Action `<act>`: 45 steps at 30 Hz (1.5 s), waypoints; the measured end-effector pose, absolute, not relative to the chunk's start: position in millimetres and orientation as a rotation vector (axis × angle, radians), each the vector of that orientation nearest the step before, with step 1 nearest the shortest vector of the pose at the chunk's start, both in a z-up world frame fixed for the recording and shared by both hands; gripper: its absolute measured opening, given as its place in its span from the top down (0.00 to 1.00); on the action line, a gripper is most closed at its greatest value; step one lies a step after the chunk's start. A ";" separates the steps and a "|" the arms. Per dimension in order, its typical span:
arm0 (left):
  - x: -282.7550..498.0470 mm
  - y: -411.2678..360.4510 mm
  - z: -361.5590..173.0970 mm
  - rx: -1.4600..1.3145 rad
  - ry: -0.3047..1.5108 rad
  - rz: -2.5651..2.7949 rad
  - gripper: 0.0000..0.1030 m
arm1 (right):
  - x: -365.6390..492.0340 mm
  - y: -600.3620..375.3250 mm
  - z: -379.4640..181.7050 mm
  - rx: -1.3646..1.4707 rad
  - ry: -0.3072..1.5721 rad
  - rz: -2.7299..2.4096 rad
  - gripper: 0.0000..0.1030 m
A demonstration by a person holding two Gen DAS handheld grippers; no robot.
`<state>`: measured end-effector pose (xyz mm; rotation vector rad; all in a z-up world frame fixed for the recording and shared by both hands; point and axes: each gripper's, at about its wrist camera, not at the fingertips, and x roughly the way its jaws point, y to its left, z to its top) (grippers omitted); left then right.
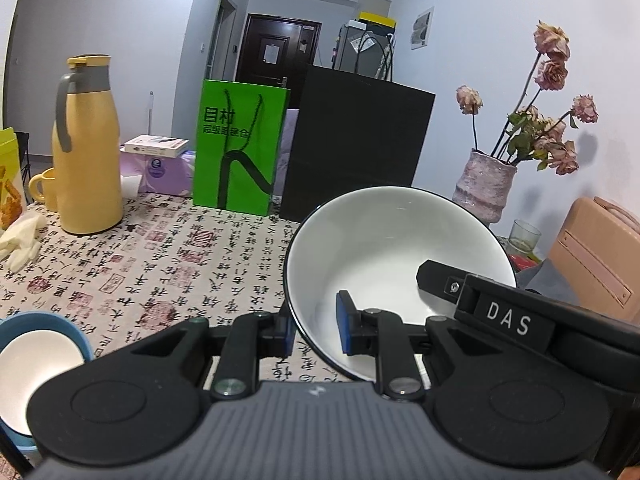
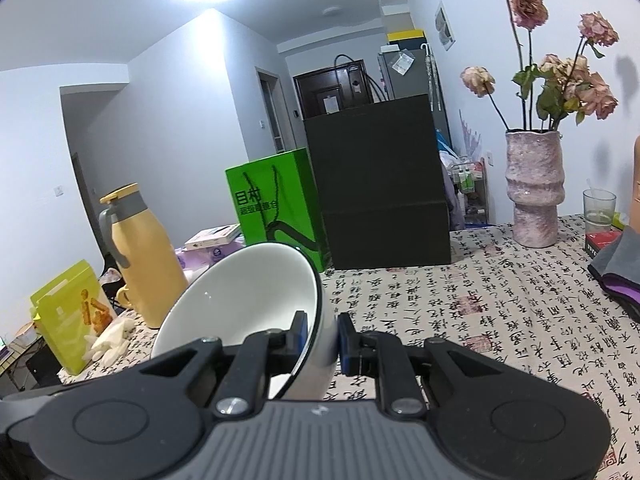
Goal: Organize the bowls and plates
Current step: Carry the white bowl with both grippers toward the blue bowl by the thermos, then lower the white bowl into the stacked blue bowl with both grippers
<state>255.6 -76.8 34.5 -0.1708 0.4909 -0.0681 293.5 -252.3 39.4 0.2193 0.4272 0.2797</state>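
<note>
Closest to me, my left gripper [image 1: 316, 330] is clamped on the near left rim of a white bowl [image 1: 384, 240], one pad outside the wall and one inside, while my right gripper [image 2: 323, 340] pinches the opposite rim of the same bowl [image 2: 256, 288] the same way. From the left: a blue bowl [image 1: 60, 320] with a white bowl [image 1: 32, 364] nested in it sits at the table's near left corner, beyond it white gloves [image 1: 20, 240], a yellow mug [image 1: 42, 188] and a tall yellow flask [image 1: 86, 148]. Further right stand a green bag [image 1: 240, 148] and a black box [image 1: 352, 148], then a pink vase [image 1: 482, 184] of dried roses and a glass [image 1: 524, 236] by the right wall. Everything rests on a tablecloth [image 1: 160, 260] printed with black calligraphy and red seals. Behind, pale walls lead down a hallway to a dark door [image 1: 276, 48]. My bowl hangs above the cloth between both grippers, tipped so its mouth faces up and somewhat toward my left camera; being round, it has no long axis.
</note>
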 end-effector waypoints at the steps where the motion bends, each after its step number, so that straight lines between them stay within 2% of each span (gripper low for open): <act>1: 253.9 -74.4 34.7 -0.172 0.490 -0.066 0.80 | 293.0 -250.8 39.8 0.219 0.427 0.282 0.85; 45: 198.8 27.6 20.4 -0.232 0.460 0.040 0.80 | 256.5 -147.6 29.8 0.174 0.429 0.387 0.85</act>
